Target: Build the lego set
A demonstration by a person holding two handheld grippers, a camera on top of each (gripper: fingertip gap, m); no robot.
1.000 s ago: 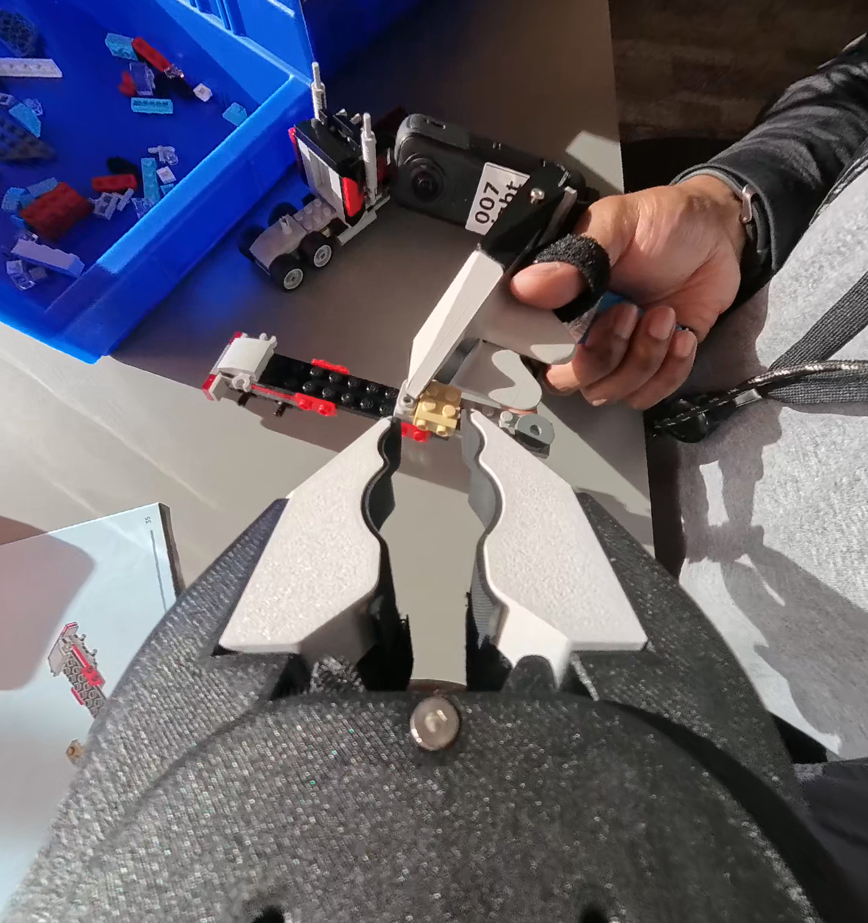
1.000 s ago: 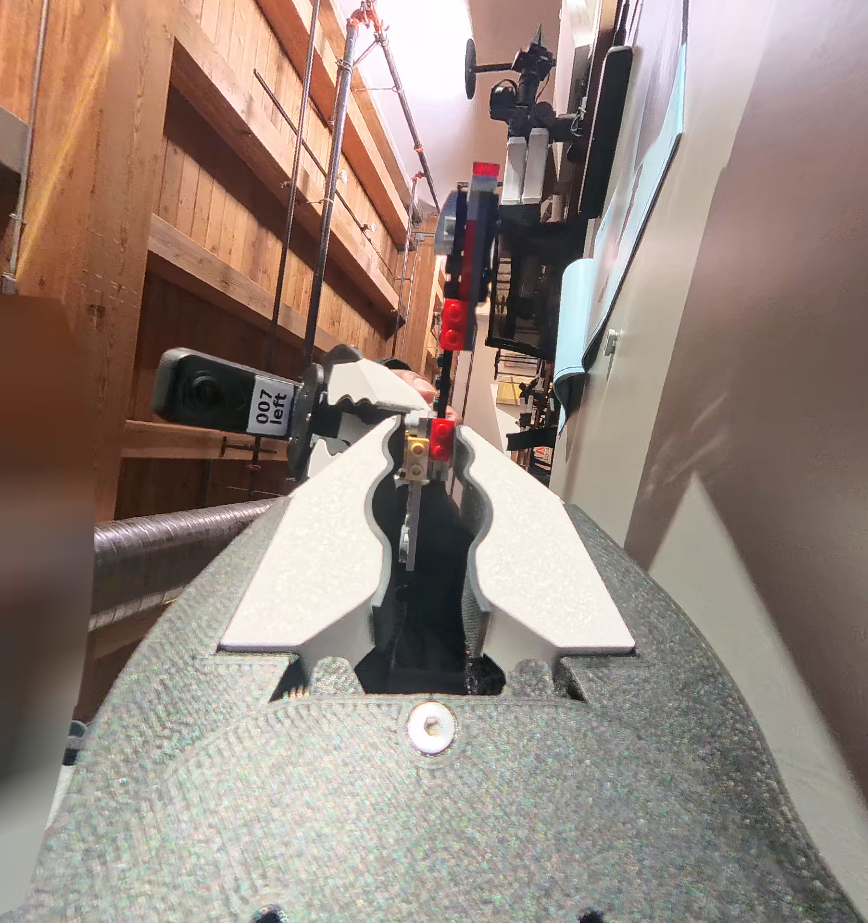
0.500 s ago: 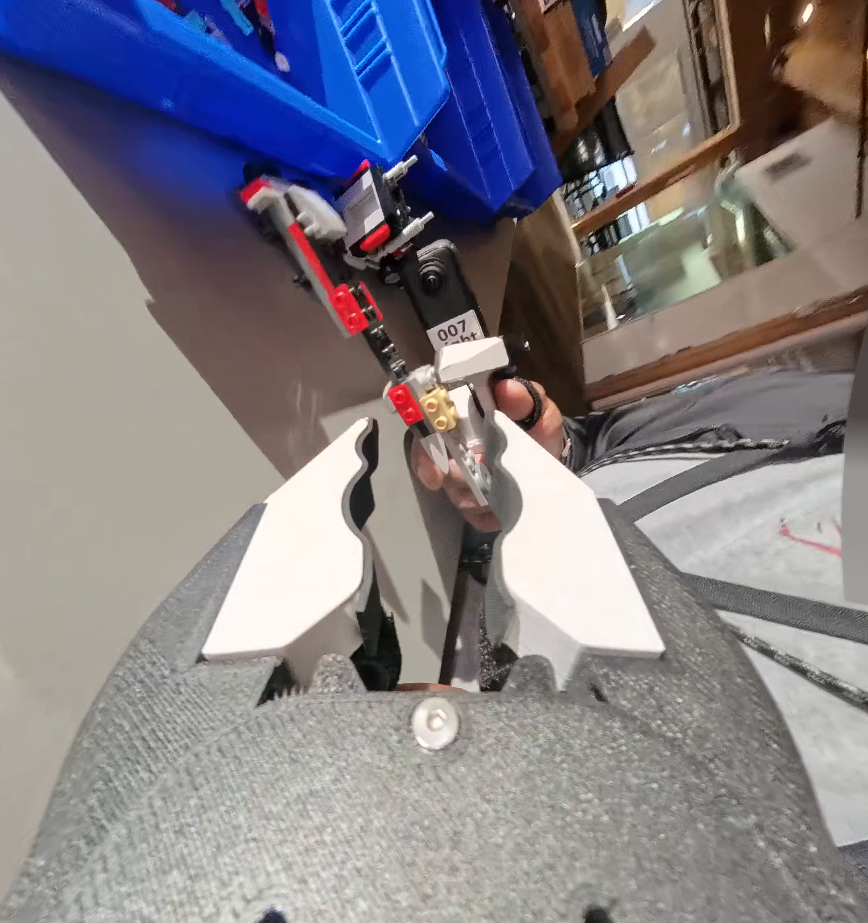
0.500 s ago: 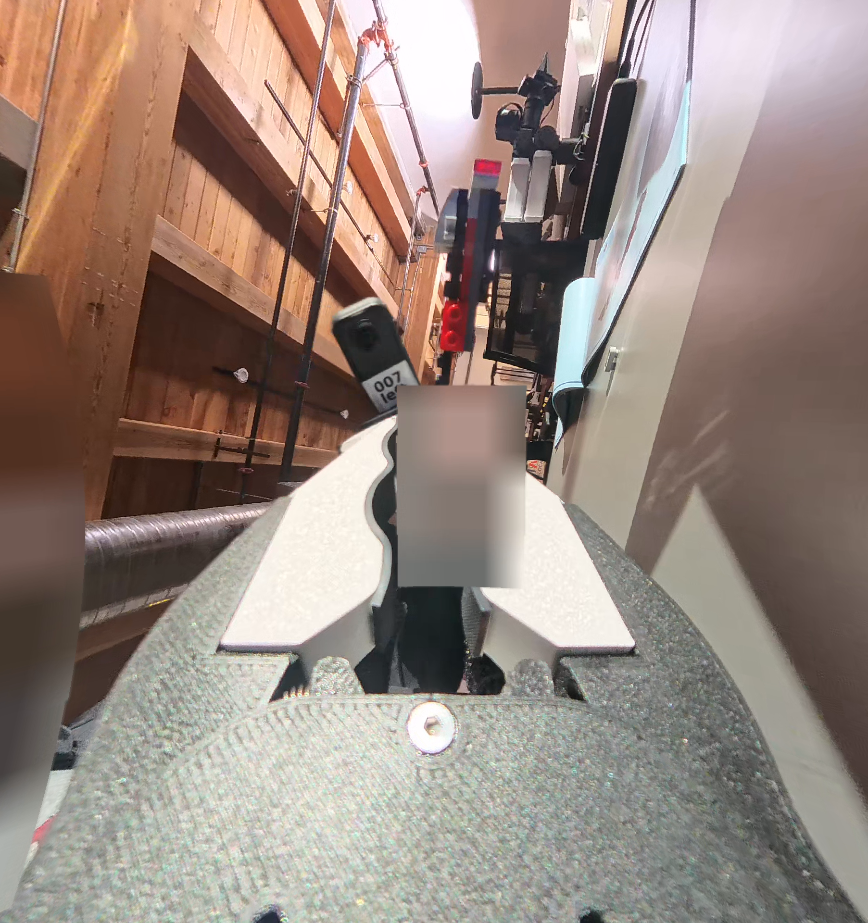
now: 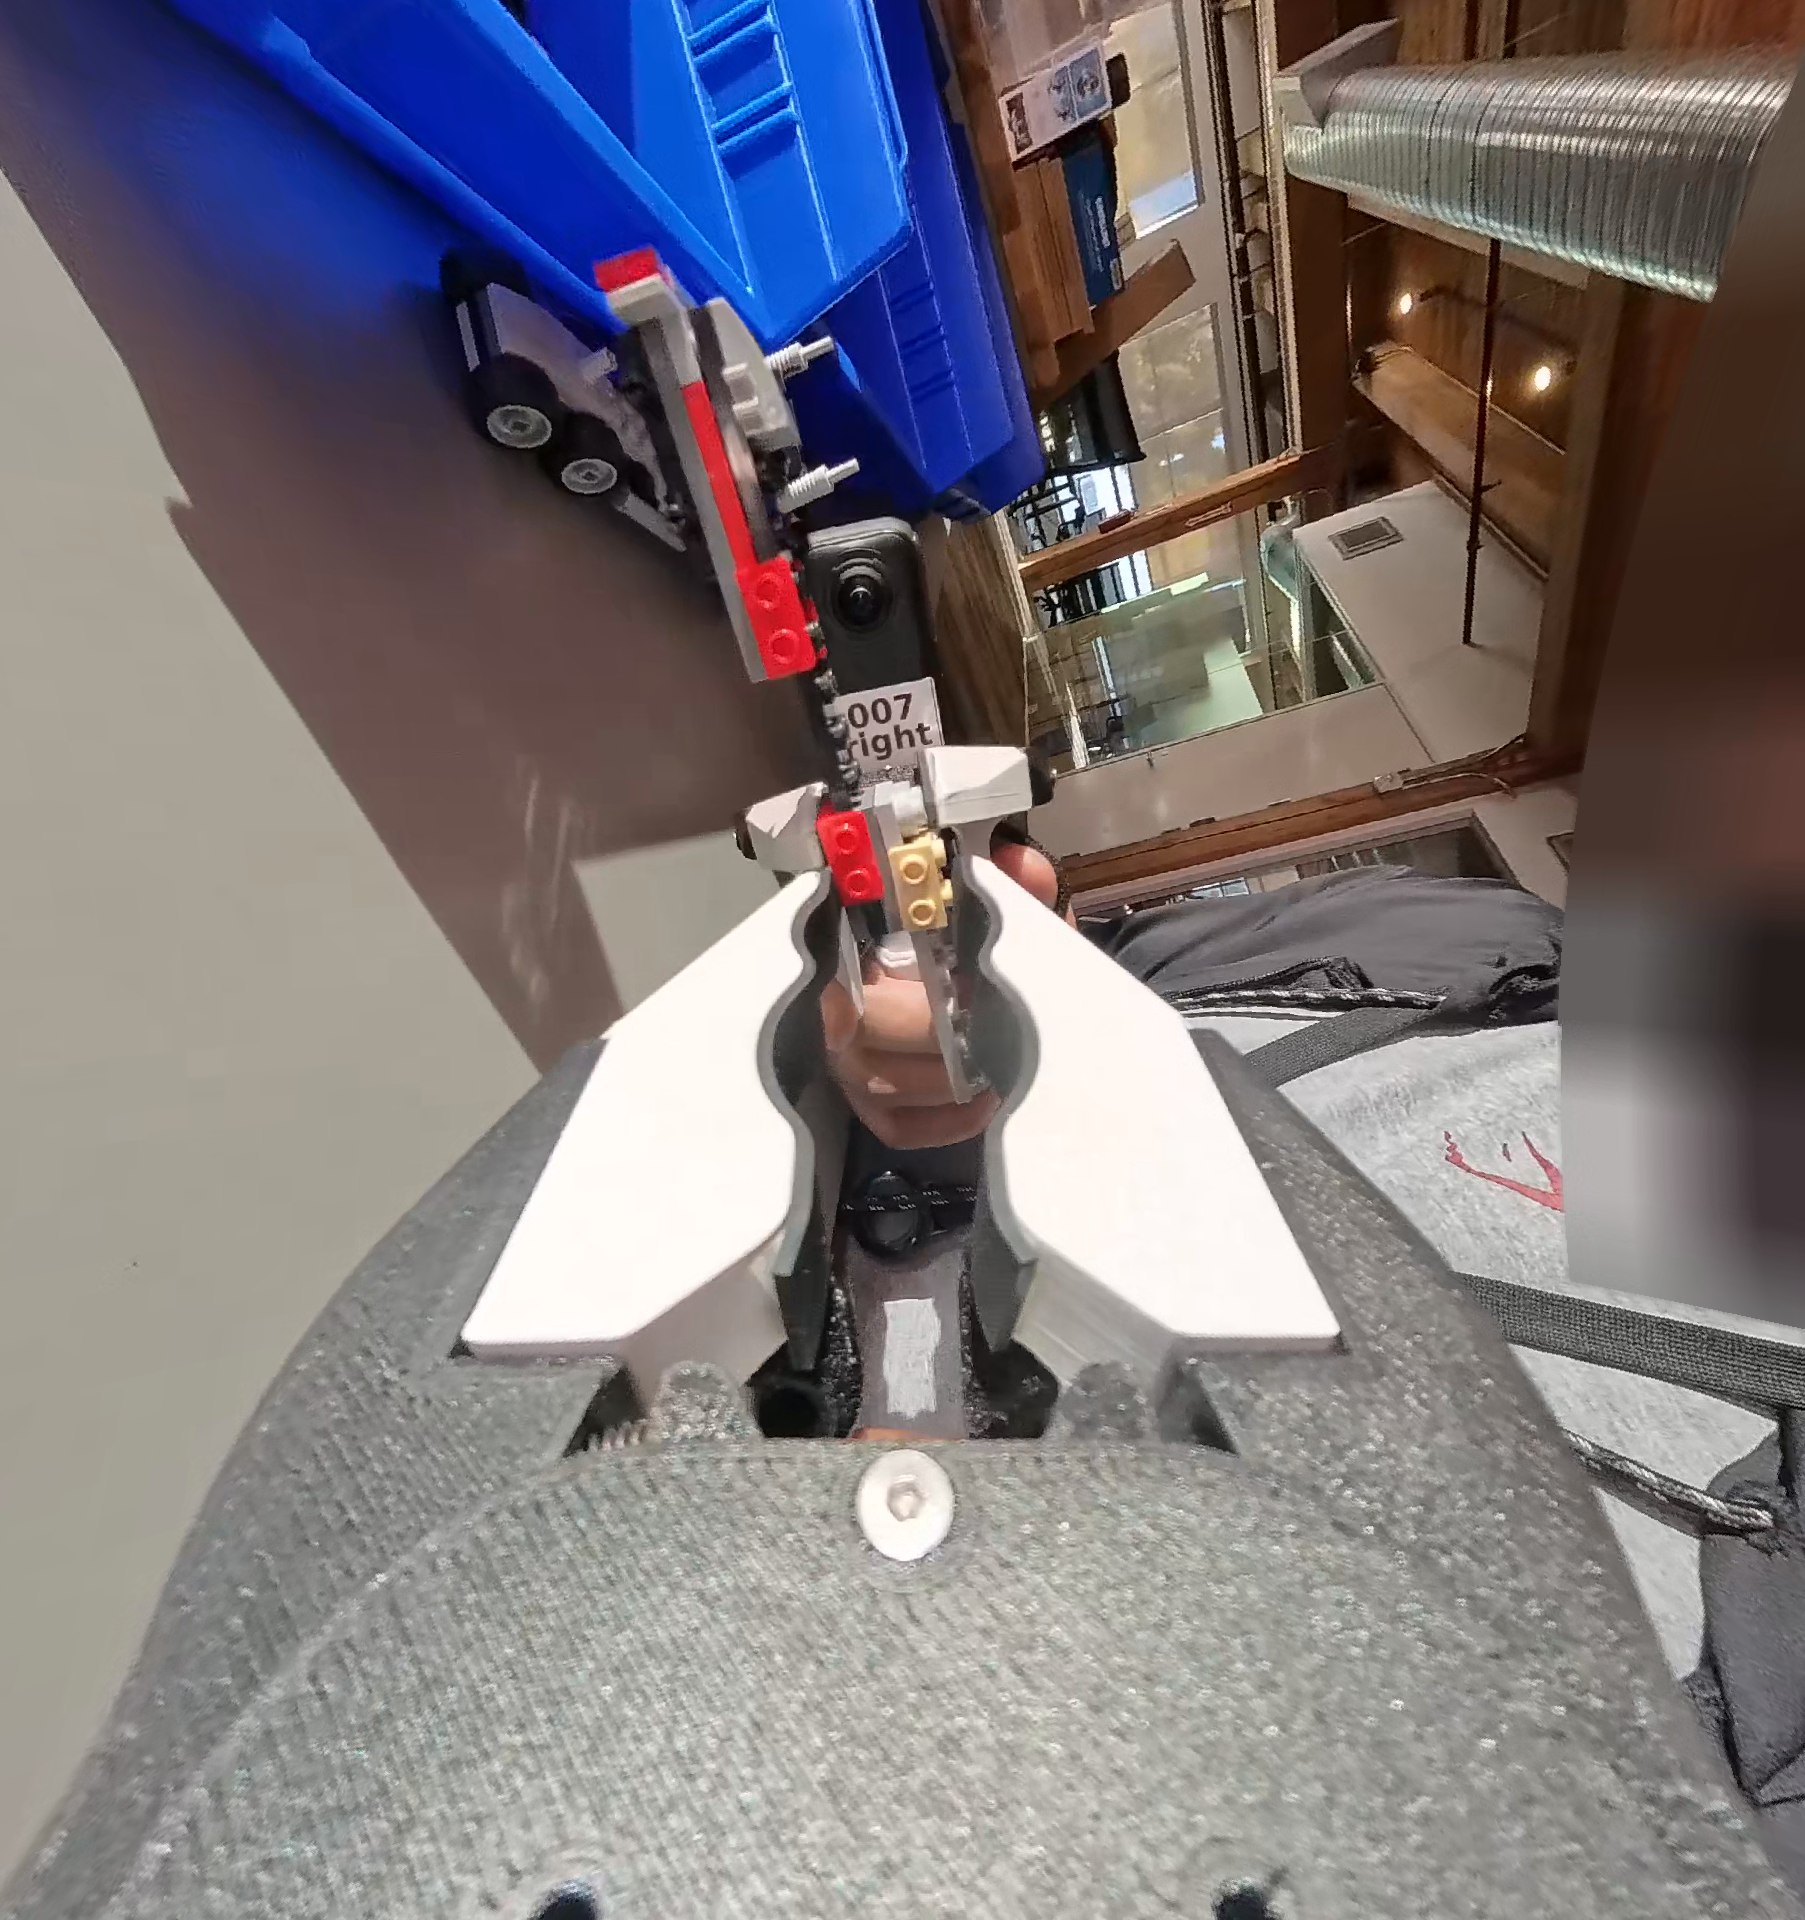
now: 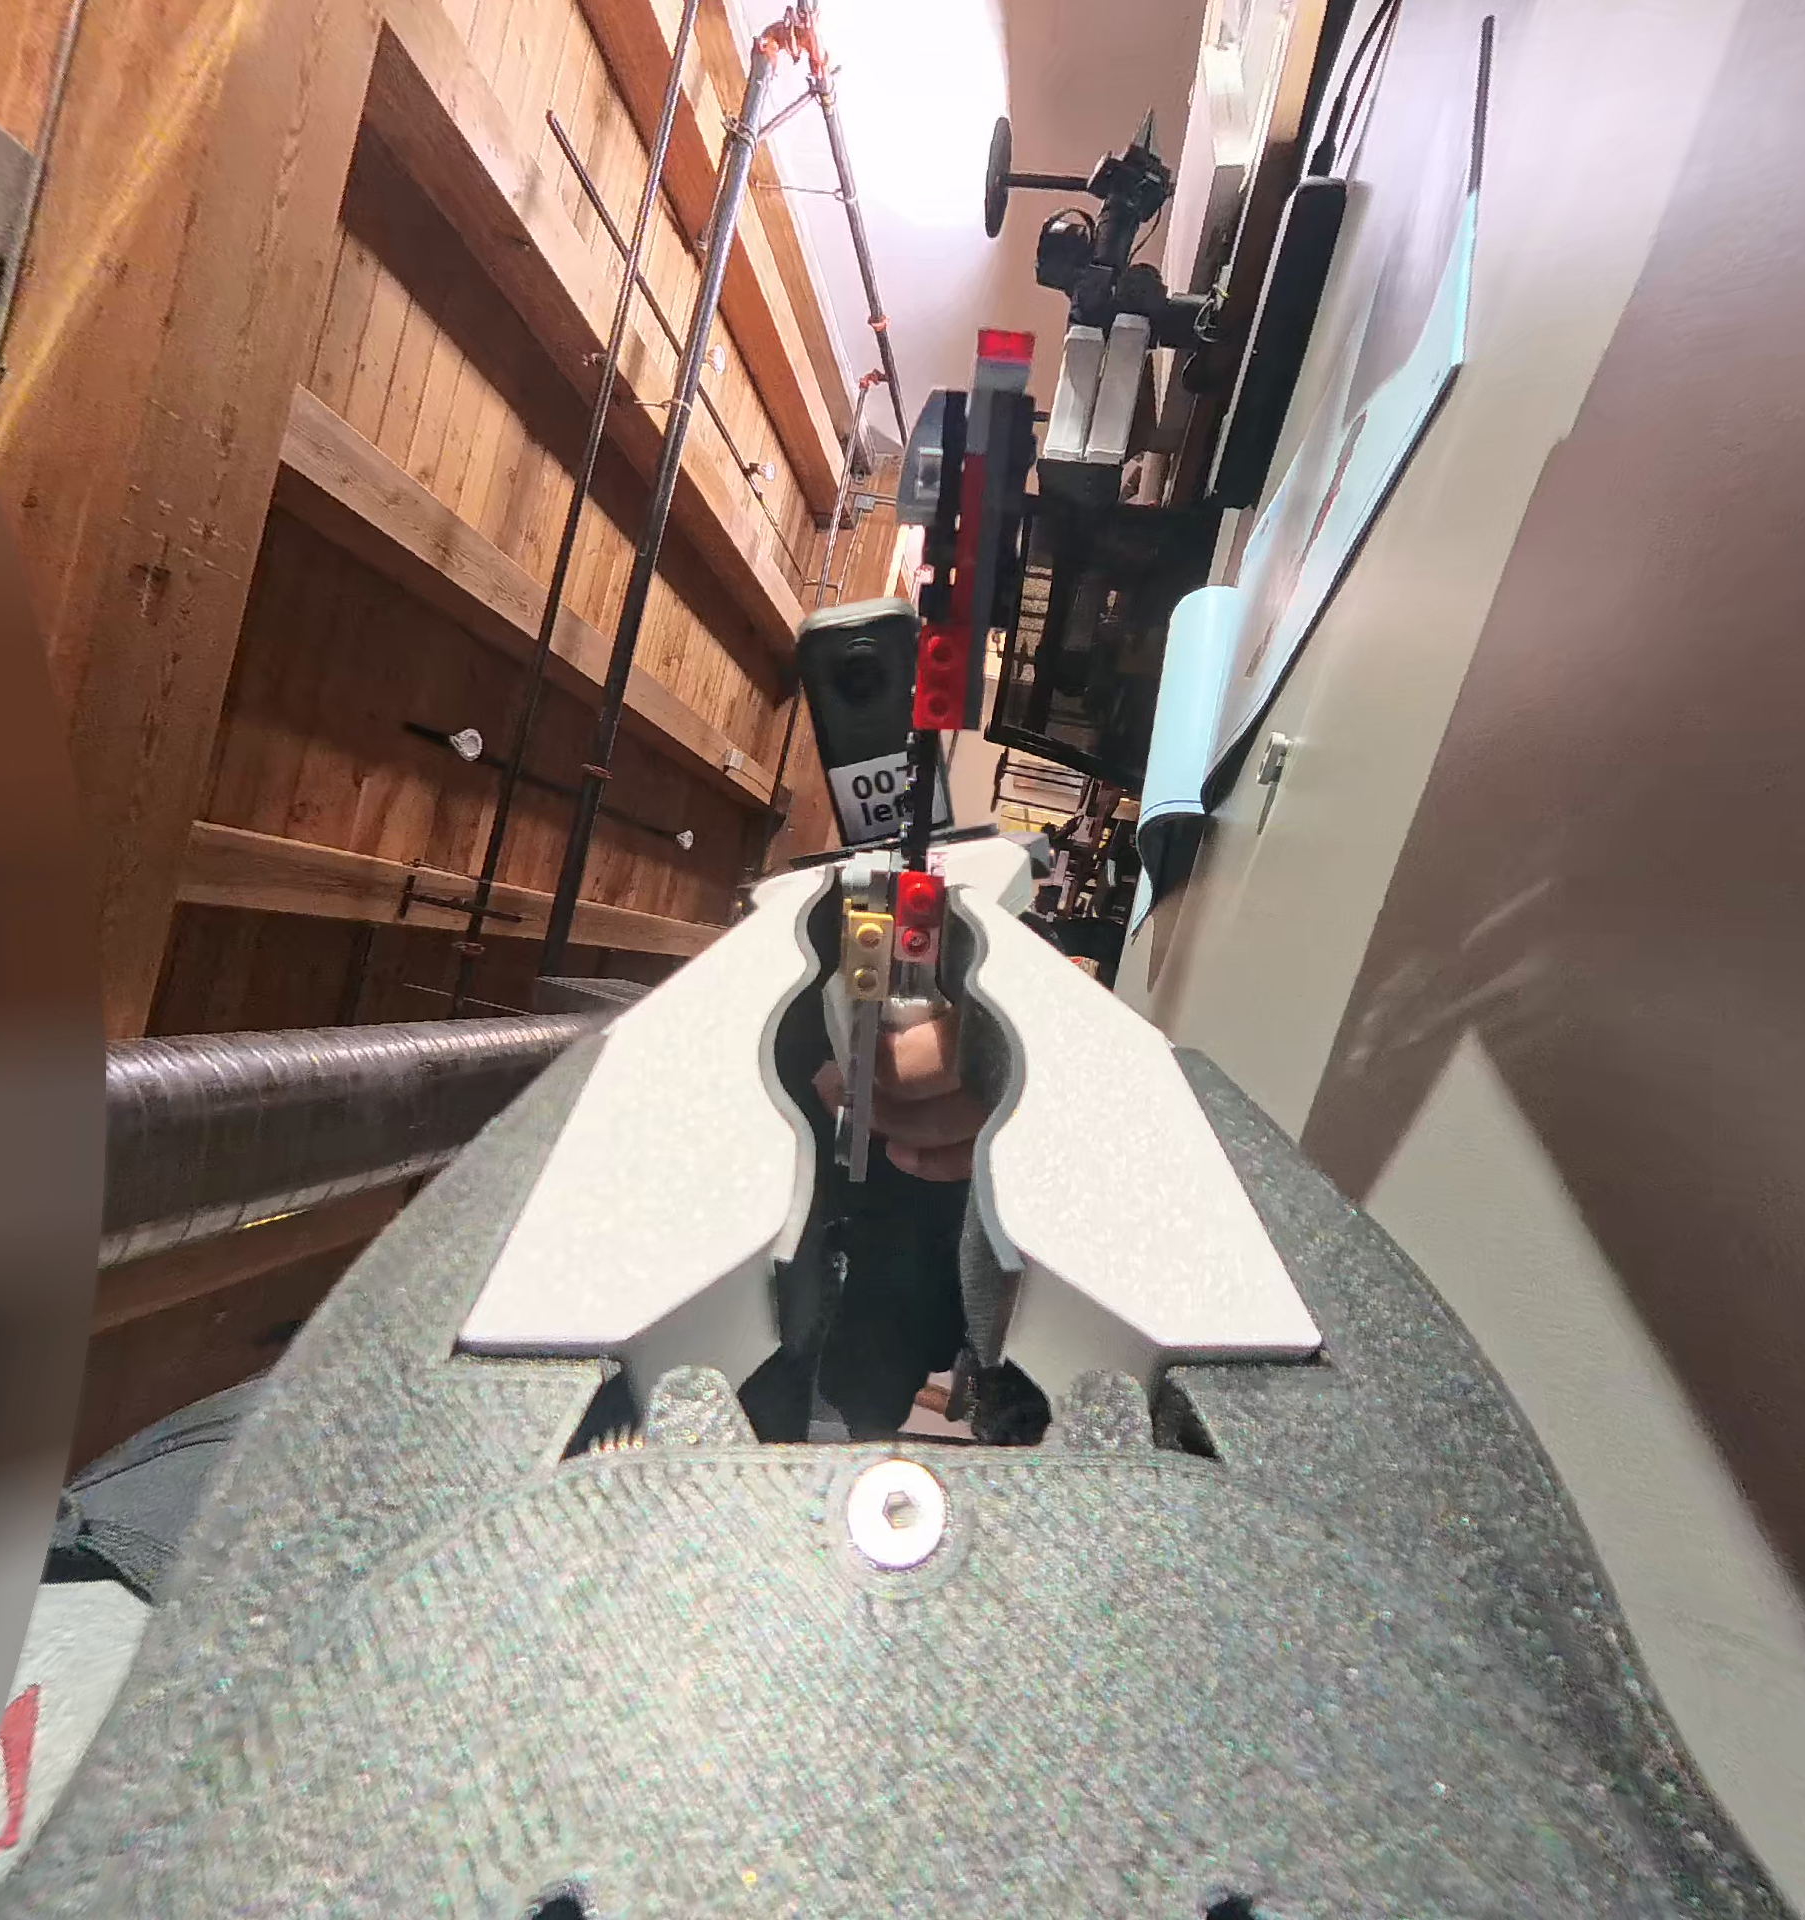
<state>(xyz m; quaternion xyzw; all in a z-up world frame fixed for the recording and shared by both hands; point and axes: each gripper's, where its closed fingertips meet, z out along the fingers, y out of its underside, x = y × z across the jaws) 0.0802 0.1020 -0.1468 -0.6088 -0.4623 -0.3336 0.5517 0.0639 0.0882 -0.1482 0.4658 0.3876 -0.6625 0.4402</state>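
A long black, red and grey lego trailer (image 5: 747, 540) is held in the air, end-on to both cameras. Its near end has a red brick (image 5: 848, 871) and a tan brick (image 5: 919, 883) on grey plates. My left gripper (image 5: 885, 883) is shut on that end, one finger on each side. My right gripper (image 5: 877, 805) faces it from the far side and clamps the same end. In the right wrist view the right gripper (image 6: 893, 914) is shut on the tan brick (image 6: 865, 951) and the red brick (image 6: 919, 914), and the trailer (image 6: 965, 540) runs upward.
A lego truck (image 5: 545, 416) stands on the grey table (image 5: 150, 935) next to a blue parts bin (image 5: 669, 156). An instruction booklet (image 6: 1345, 468) lies on the table (image 6: 1500, 935). A person's hand (image 5: 893, 1070) and grey garment (image 5: 1449, 1195) are behind the grippers. Both grippers' tips are close together, under 4 cm apart.
My left gripper has gone from wide open to shut on the trailer's end. The right gripper has kept its hold while the trailer left the table and tilted.
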